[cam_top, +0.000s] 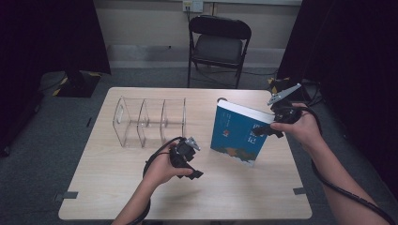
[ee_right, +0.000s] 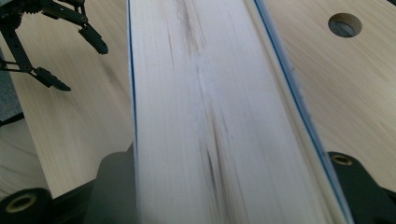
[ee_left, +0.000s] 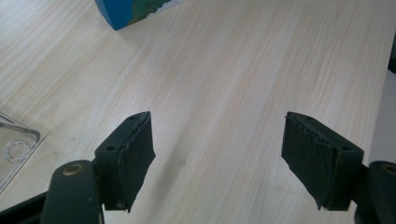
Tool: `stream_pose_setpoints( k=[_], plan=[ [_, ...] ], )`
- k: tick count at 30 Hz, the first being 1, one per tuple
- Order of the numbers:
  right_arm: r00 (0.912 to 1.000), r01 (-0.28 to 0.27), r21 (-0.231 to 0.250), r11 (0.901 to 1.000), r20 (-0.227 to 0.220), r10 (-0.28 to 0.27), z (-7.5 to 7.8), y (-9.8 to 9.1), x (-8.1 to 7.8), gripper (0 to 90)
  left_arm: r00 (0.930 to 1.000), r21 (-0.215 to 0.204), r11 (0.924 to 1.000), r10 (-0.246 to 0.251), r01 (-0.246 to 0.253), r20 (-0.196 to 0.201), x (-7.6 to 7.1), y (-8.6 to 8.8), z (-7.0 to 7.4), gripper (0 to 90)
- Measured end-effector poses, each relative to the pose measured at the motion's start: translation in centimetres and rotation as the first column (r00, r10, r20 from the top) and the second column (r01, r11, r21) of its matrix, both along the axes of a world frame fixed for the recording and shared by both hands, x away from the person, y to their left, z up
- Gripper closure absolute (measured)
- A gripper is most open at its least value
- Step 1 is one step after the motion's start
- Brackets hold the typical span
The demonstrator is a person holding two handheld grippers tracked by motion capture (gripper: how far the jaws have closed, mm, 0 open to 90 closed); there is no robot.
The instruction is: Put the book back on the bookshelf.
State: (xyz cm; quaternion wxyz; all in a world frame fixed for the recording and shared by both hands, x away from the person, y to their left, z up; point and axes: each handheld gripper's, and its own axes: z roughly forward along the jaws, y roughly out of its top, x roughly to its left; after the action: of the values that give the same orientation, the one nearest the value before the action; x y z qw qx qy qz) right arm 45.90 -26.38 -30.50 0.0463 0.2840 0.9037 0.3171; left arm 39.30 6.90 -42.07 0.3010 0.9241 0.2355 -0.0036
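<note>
A thick blue-covered book point(cam_top: 237, 133) stands tilted on the right half of the wooden table point(cam_top: 112, 187). My right gripper point(cam_top: 271, 127) is shut on its right edge. In the right gripper view the book's white page edge point(ee_right: 210, 93) runs up between the two black jaws, and the right gripper point(ee_right: 229, 186) has one jaw against each cover. My left gripper point(cam_top: 190, 168) hovers open over bare wood at the front centre, left of the book. Its pads point(ee_left: 133, 154) stand wide apart with nothing between them. A corner of the book point(ee_left: 126, 11) lies ahead of them.
A clear plastic divider rack point(cam_top: 150, 122) stands at the table's left, and its corner point(ee_left: 14, 149) is beside my left jaw. A black folding chair point(cam_top: 218, 44) stands behind the table. A round hole point(ee_right: 344, 24) is cut in the tabletop.
</note>
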Motion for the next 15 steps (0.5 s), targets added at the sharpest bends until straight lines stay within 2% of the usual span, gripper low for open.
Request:
stream_pose_setpoints(
  k=[1,2,5,7,15],
  plan=[
    [1.0000,0.004,-0.009,0.9999,-0.004,-0.004,0.2,0.1,0.1,45.3,0.9998,0.016,0.9997,-0.018,0.017,0.011,0.1,0.1,0.0,24.8],
    [1.0000,-0.007,-0.014,0.9999,0.005,0.007,0.3,0.2,0.2,44.9,1.0000,0.003,1.0000,-0.004,0.004,0.005,0.0,0.0,-0.1,24.8],
    [1.0000,-0.002,-0.009,1.0000,0.000,0.002,1.0,0.4,0.3,44.4,1.0000,0.010,1.0000,-0.003,0.003,-0.001,-0.1,0.1,-0.2,24.9],
    [0.9999,-0.014,-0.037,0.9992,0.004,0.014,1.3,0.7,0.5,43.8,1.0000,0.010,0.9999,-0.005,0.005,-0.003,-0.1,0.1,-0.4,24.8],
    [0.9995,-0.028,-0.081,0.9963,-0.015,0.027,1.5,1.7,1.0,41.9,1.0000,0.022,0.9998,0.004,-0.004,-0.004,-0.2,0.3,-0.6,24.6]
  ],
)
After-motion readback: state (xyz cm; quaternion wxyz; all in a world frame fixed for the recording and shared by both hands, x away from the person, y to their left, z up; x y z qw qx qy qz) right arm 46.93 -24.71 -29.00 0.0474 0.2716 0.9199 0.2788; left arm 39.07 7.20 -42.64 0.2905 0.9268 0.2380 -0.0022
